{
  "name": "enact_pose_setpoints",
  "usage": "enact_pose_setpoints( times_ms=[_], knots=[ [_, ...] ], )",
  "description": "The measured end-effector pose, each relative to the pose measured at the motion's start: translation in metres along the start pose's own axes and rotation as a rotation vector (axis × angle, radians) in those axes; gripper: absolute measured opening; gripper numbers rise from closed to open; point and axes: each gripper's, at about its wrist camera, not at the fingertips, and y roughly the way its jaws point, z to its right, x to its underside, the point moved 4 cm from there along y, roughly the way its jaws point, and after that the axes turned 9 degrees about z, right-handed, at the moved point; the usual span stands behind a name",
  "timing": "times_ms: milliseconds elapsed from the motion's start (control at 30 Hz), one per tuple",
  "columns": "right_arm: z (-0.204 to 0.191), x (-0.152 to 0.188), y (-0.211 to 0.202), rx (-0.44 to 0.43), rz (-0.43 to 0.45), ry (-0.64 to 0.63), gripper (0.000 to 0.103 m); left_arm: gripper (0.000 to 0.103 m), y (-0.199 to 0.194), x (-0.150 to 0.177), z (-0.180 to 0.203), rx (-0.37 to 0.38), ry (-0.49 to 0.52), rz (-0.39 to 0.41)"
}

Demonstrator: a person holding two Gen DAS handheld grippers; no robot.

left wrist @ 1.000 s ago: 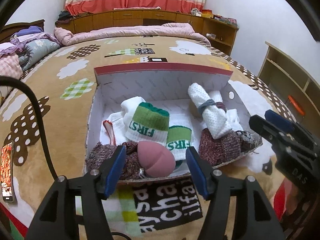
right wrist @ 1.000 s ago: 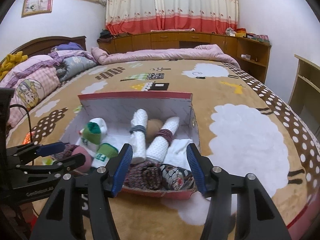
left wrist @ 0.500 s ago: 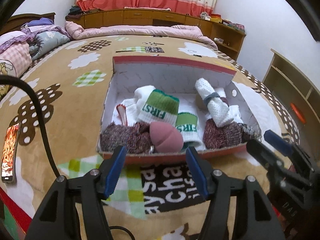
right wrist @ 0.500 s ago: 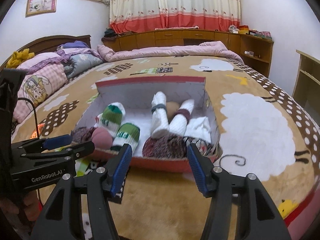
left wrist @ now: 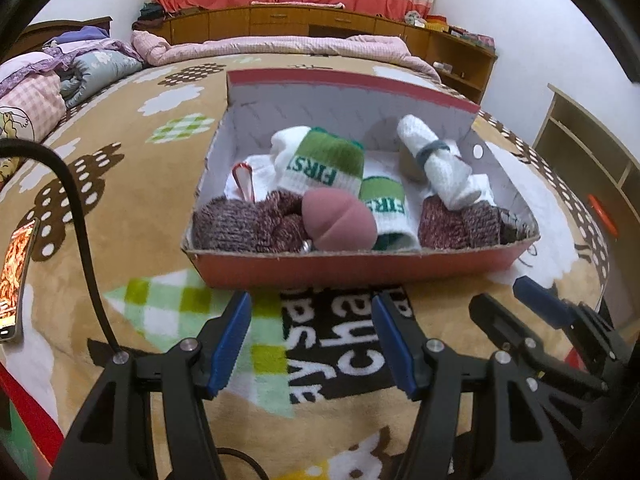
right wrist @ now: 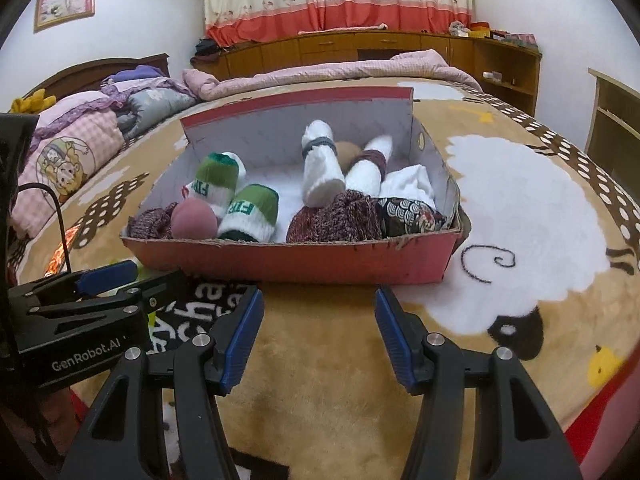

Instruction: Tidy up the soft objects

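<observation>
Left gripper [left wrist: 312, 340]: jaws spread, empty, just short of box's near wall.
Right gripper [right wrist: 318, 336]: spread, empty, alongside on the right, low over blanket [right wrist: 520, 208].
Red box [left wrist: 352, 268]: on blanket, mid-bed, holding every soft item.
Contents: pink sponge [left wrist: 338, 220] and knitted bundles [left wrist: 248, 224] near; green-cuffed socks [left wrist: 324, 164] left; rolled white towels [right wrist: 322, 168] right.
Surroundings: phone [left wrist: 16, 272] and black cable [left wrist: 80, 224] far left; nothing blocking the box.
Change: both grippers backed off and lower than a second earlier, then above the near rim.
</observation>
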Motion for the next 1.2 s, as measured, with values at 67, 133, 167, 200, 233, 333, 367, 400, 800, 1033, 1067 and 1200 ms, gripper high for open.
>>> enact_pose_setpoints(
  times_ms=[67, 133, 167, 200, 233, 333, 367, 400, 800, 1033, 1067, 1200],
  knots=[
    [0.0, 0.0, 0.001, 0.001, -0.002, 0.003, 0.059, 0.066, 0.002, 0.003, 0.001, 0.002, 0.0, -0.006],
    [0.001, 0.001, 0.001, 0.004, -0.002, 0.005, 0.059, 0.066, 0.005, 0.005, 0.001, -0.001, 0.004, -0.012],
    [0.001, 0.001, 0.002, 0.005, -0.002, 0.007, 0.059, 0.066, 0.006, 0.006, 0.001, -0.003, 0.005, -0.014],
    [0.001, 0.001, 0.002, 0.005, -0.004, 0.009, 0.059, 0.066, 0.008, 0.007, 0.002, -0.004, 0.006, -0.018],
    [0.001, 0.001, 0.002, 0.005, -0.005, 0.011, 0.059, 0.066, 0.009, 0.008, 0.002, -0.005, 0.007, -0.021],
    [0.002, 0.002, 0.003, 0.005, -0.008, 0.013, 0.059, 0.066, 0.011, 0.01, 0.001, -0.006, 0.003, -0.027],
    [0.002, 0.002, 0.004, 0.005, -0.009, 0.013, 0.059, 0.066, 0.011, 0.01, 0.001, -0.007, 0.001, -0.029],
    [0.002, 0.002, 0.004, 0.006, -0.009, 0.013, 0.059, 0.066, 0.012, 0.01, 0.0, -0.01, 0.0, -0.029],
    [0.002, 0.001, 0.002, 0.008, -0.005, 0.016, 0.059, 0.066, 0.014, 0.011, -0.002, -0.016, -0.009, -0.042],
    [0.001, 0.001, 0.001, 0.009, -0.005, 0.019, 0.059, 0.066, 0.014, 0.011, -0.004, -0.02, -0.011, -0.043],
    [0.001, 0.001, 0.001, 0.01, -0.005, 0.018, 0.059, 0.066, 0.014, 0.011, -0.004, -0.021, -0.012, -0.043],
    [0.002, 0.001, 0.001, 0.008, -0.005, 0.018, 0.059, 0.066, 0.014, 0.011, -0.004, -0.023, -0.011, -0.045]
  ],
)
